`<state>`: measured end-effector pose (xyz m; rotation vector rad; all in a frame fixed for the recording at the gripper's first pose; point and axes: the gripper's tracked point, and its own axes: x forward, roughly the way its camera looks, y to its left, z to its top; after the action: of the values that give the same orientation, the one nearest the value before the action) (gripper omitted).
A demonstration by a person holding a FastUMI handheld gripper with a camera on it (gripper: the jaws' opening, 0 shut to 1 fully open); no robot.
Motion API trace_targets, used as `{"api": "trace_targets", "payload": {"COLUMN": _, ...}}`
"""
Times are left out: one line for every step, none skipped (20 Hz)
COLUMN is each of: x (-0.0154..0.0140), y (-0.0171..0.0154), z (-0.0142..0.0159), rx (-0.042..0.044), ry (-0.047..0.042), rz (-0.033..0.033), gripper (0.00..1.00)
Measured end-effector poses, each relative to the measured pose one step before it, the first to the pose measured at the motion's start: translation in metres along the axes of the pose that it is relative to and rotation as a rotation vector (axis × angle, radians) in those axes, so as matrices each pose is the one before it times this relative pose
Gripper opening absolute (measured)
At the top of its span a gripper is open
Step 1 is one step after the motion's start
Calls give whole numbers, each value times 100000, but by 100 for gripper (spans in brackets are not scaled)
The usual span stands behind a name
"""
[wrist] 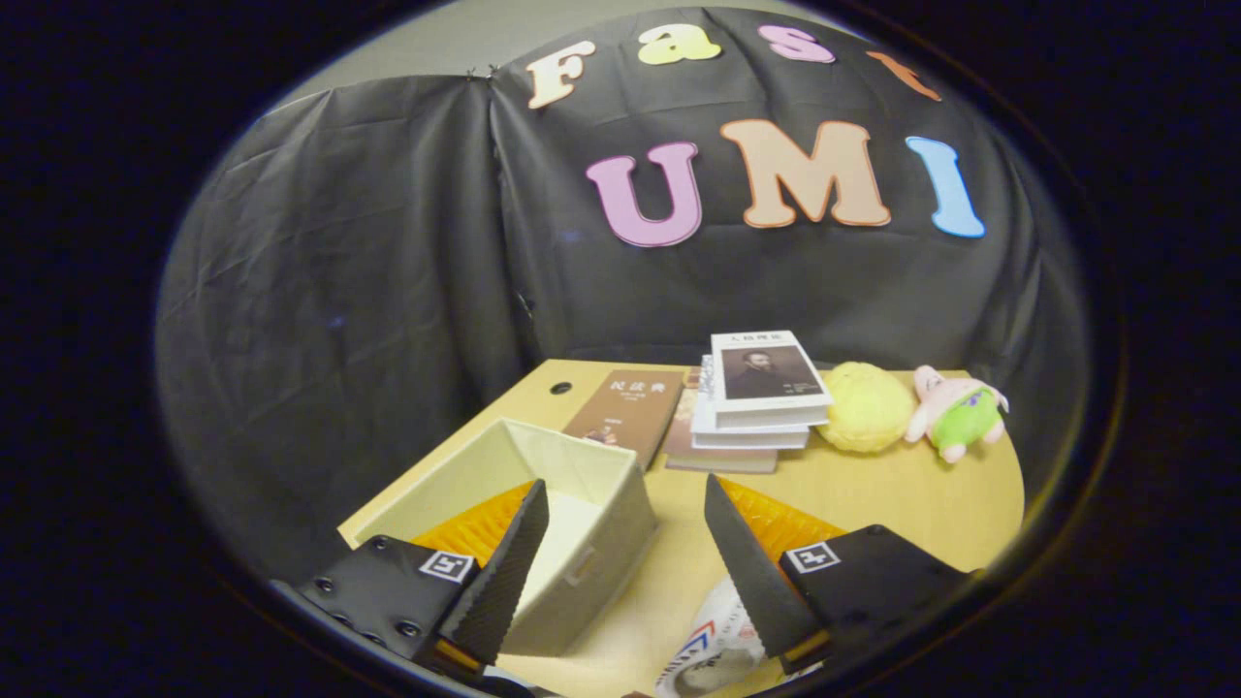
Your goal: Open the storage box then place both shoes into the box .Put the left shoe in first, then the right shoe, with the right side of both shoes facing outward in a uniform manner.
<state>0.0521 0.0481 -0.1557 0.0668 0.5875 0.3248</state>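
Gripper view: the gripper (625, 509) hangs above a light wooden table (902, 504) with its two fingers spread wide apart and clamped on nothing. The beige fabric storage box (591, 519) lies just ahead of and partly beneath the left finger (504, 567); it is already open, its interior bare, and its long axis runs away from the fingers toward the far left corner of the table. A white shoe (713, 645) with coloured markings lies low beside the right finger (751, 572), partly hidden by it; which shoe it is, and which way its toe points, cannot be told. The shoe is thus nearer the fingers than the box is. Beyond the box lie a brown book (628, 412), a stack of books (761, 397), a yellow plush ball (866, 407) and a pink star plush toy (955, 412).
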Motion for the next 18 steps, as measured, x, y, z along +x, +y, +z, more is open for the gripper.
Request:
{"api": "trace_targets", "payload": {"x": -155, "y": -1238, "z": -891, "rx": 455, "ry": 1855, "rz": -1829, "gripper": 100}}
{"api": "trace_targets", "payload": {"x": -22, "y": -1179, "z": -1036, "rx": 598, "ry": 1838, "rz": -1551, "gripper": 100}}
{"api": "trace_targets", "payload": {"x": -115, "y": -1070, "z": -782, "rx": 611, "ry": 1646, "rz": -1294, "gripper": 100}}
{"api": "trace_targets", "payload": {"x": -10, "y": -1025, "z": -870, "rx": 610, "ry": 1539, "rz": -1321, "gripper": 100}}
{"api": "trace_targets", "payload": {"x": 0, "y": -1109, "z": -836, "rx": 477, "ry": 1732, "rz": -1405, "gripper": 100}}
{"api": "trace_targets", "payload": {"x": -44, "y": -1013, "z": -736, "rx": 530, "ry": 1522, "rz": -1187, "gripper": 100}}
{"api": "trace_targets", "payload": {"x": 37, "y": -890, "z": -658, "rx": 683, "ry": 1286, "rz": -1068, "gripper": 100}}
{"api": "trace_targets", "payload": {"x": 133, "y": -822, "z": -807, "rx": 803, "ry": 1495, "rz": -803, "gripper": 100}}
{"api": "trace_targets", "payload": {"x": 158, "y": -800, "z": -858, "rx": 730, "ry": 2140, "rz": -679, "gripper": 100}}
{"api": "trace_targets", "payload": {"x": 126, "y": -646, "z": -1046, "rx": 480, "ry": 2158, "rz": -263, "gripper": 100}}
{"api": "trace_targets", "payload": {"x": 189, "y": -555, "z": -997, "rx": 135, "ry": 2313, "rz": 0, "gripper": 100}}
{"api": "trace_targets", "payload": {"x": 309, "y": -561, "z": -1032, "rx": -169, "ry": 2262, "rz": -129, "gripper": 100}}
{"api": "trace_targets", "payload": {"x": 119, "y": -500, "z": -894, "rx": -283, "ry": 2079, "rz": -82, "gripper": 100}}
{"api": "trace_targets", "payload": {"x": 296, "y": -370, "z": -998, "rx": -224, "ry": 2087, "rz": 191, "gripper": 100}}
{"api": "trace_targets", "payload": {"x": 311, "y": -266, "z": -867, "rx": -179, "ry": 2227, "rz": 294, "gripper": 100}}
{"api": "trace_targets", "payload": {"x": 234, "y": -142, "z": -885, "rx": -136, "ry": 1999, "rz": 391, "gripper": 100}}
{"api": "trace_targets", "payload": {"x": 146, "y": -137, "z": -833, "rx": -297, "ry": 2022, "rz": 533, "gripper": 100}}
{"api": "trace_targets", "payload": {"x": 181, "y": -50, "z": -843, "rx": -581, "ry": 1845, "rz": 756, "gripper": 100}}
